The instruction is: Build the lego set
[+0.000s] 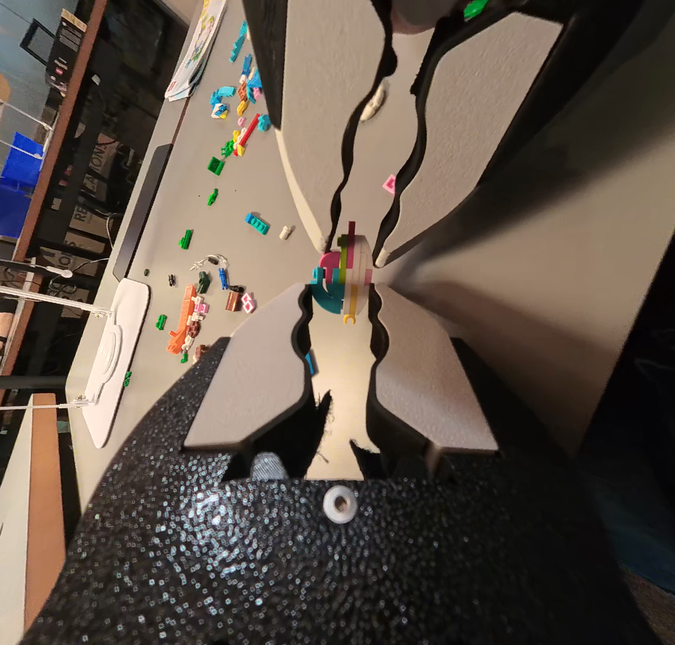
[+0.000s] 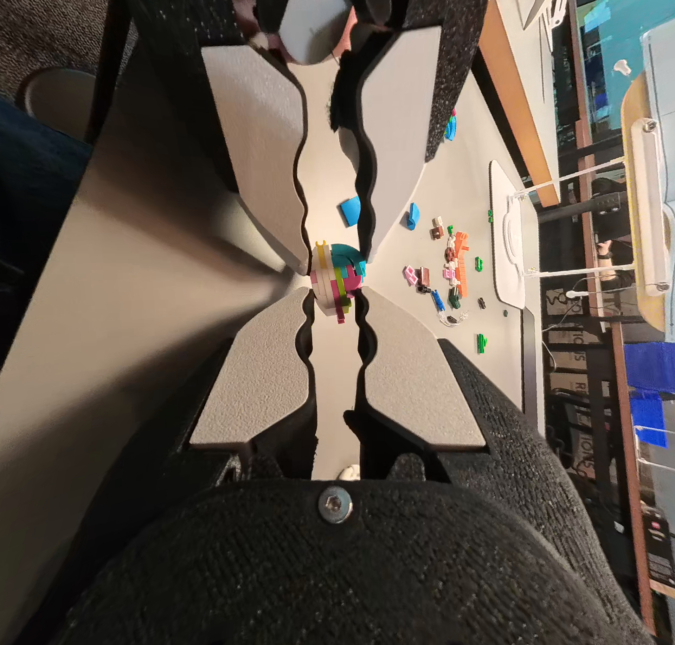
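A small round Lego assembly (image 1: 345, 275) of white, pink, magenta, lime, yellow and teal pieces is held in the air above the grey table (image 1: 255, 196). My left gripper (image 1: 339, 291) comes from below in the left wrist view and is shut on the assembly's teal and yellow end. My right gripper (image 1: 352, 253) faces it from above and is shut on the other end. In the right wrist view the assembly (image 2: 336, 280) sits between my right gripper (image 2: 336, 293) at the bottom and my left gripper (image 2: 336, 262) at the top.
Loose bricks lie on the table: an orange build (image 1: 182, 320) (image 2: 461, 262), green pieces (image 1: 215, 165), a teal pile (image 1: 241, 94), blue curved pieces (image 2: 350, 209), a pink tile (image 1: 389, 183). An instruction booklet (image 1: 204, 39) and a white pad (image 1: 109, 357) lie near the far edge.
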